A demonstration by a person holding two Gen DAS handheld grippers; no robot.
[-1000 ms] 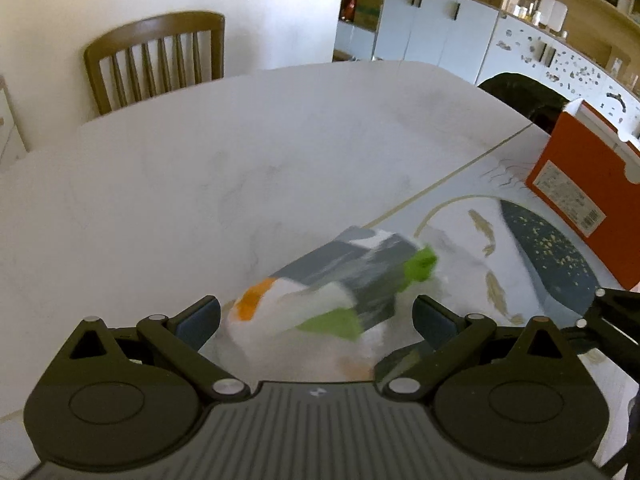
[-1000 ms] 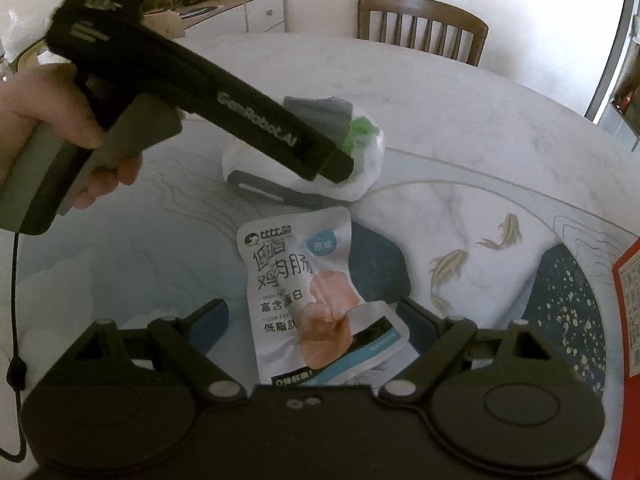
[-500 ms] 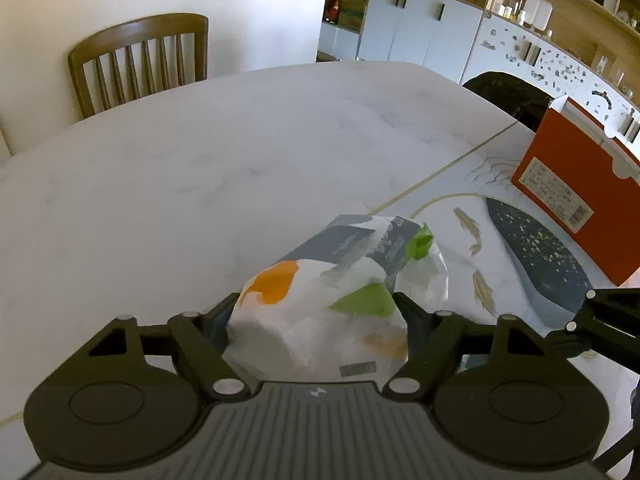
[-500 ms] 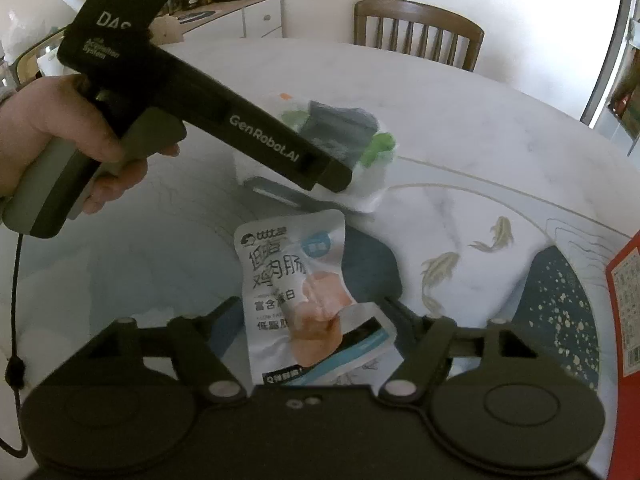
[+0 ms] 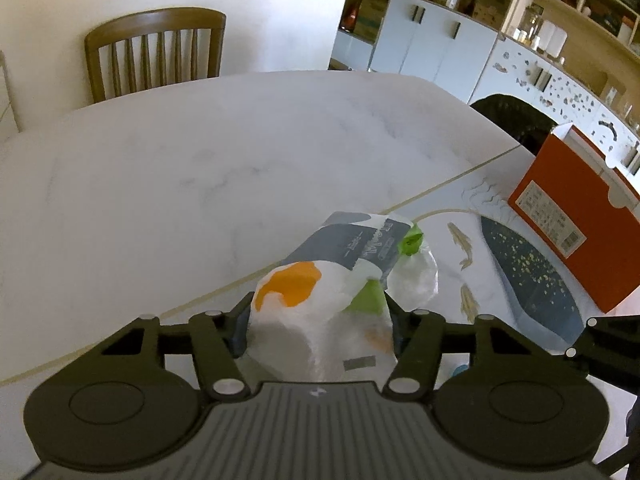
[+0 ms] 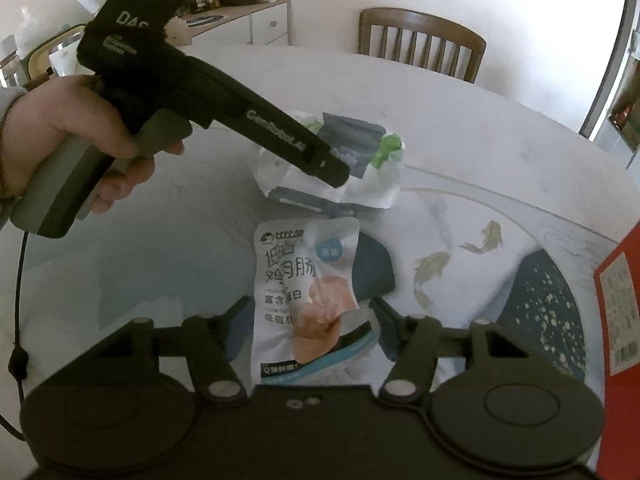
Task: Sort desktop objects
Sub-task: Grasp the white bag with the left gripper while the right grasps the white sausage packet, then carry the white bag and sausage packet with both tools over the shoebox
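A crinkly white plastic snack bag (image 5: 332,312) lies on the white marble tabletop (image 5: 168,184), behind a flat white sausage pouch (image 6: 304,296). An orange cardboard box (image 5: 576,216) stands near the right edge. A brown wooden chair (image 5: 156,52) stands behind the far edge.

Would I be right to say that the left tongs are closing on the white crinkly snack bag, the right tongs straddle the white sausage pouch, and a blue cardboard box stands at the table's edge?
Not quite: the cardboard box is orange, not blue, as the left wrist view shows. The rest holds: the left tongs have just been closing onto the white crinkly snack bag, and the right tongs straddle the white sausage pouch.
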